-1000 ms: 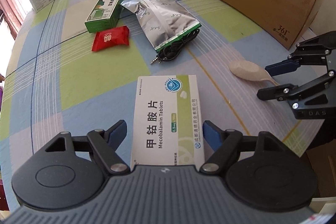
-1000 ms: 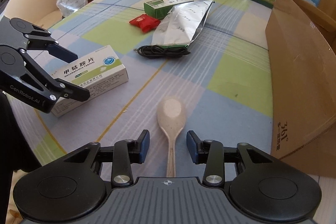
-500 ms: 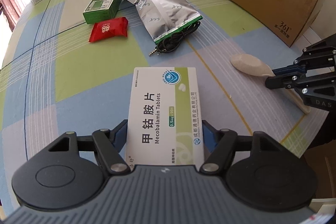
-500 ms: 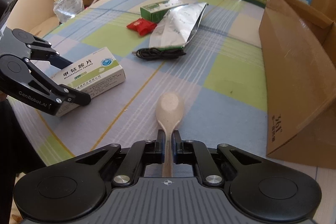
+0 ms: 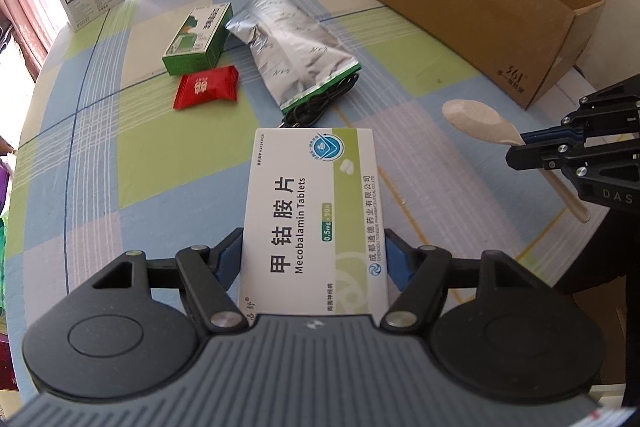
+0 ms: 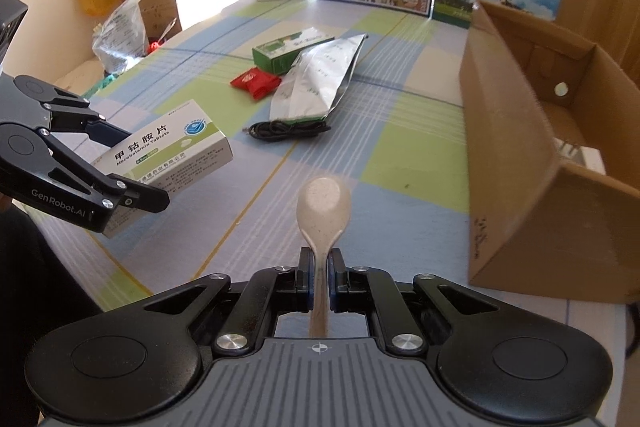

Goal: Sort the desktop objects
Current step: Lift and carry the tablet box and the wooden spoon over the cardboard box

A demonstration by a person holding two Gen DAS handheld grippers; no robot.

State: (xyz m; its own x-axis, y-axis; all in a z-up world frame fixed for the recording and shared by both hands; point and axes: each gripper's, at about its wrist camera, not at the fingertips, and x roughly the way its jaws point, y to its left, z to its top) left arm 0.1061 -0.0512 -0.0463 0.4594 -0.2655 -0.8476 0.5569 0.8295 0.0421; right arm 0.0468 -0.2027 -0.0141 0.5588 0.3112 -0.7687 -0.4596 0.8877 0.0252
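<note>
Your landmark is the open cardboard box [image 6: 520, 163], standing on the worktop [image 6: 420, 131] along its far right side, mouth upward. Everything you carry has to travel toward it, and your right hand is the nearer one: in the right wrist view the box wall rises just right of the right gripper [image 6: 319, 277], while the left gripper [image 5: 314, 259] sits well away from the box, on the side opposite it.

The tablet box [image 5: 314, 211] lies straight ahead between the left fingers, its long axis running out along them, lifted clear of the worktop. Those fingers are pinching it by its two long sides near the close end, so most of its length overhangs in front.

The spoon [image 6: 322, 211] points the same way from the right fingers, bowl forward, handle running back between them. The fingers are pressed together on the handle's neck just behind the bowl, and the spoon seems raised off the cloth.

Left of the cardboard box, the silver pouch [image 5: 290, 43], green carton [image 5: 198, 39], red sachet [image 5: 206, 87] and black cable [image 6: 288, 127] wait untouched.
</note>
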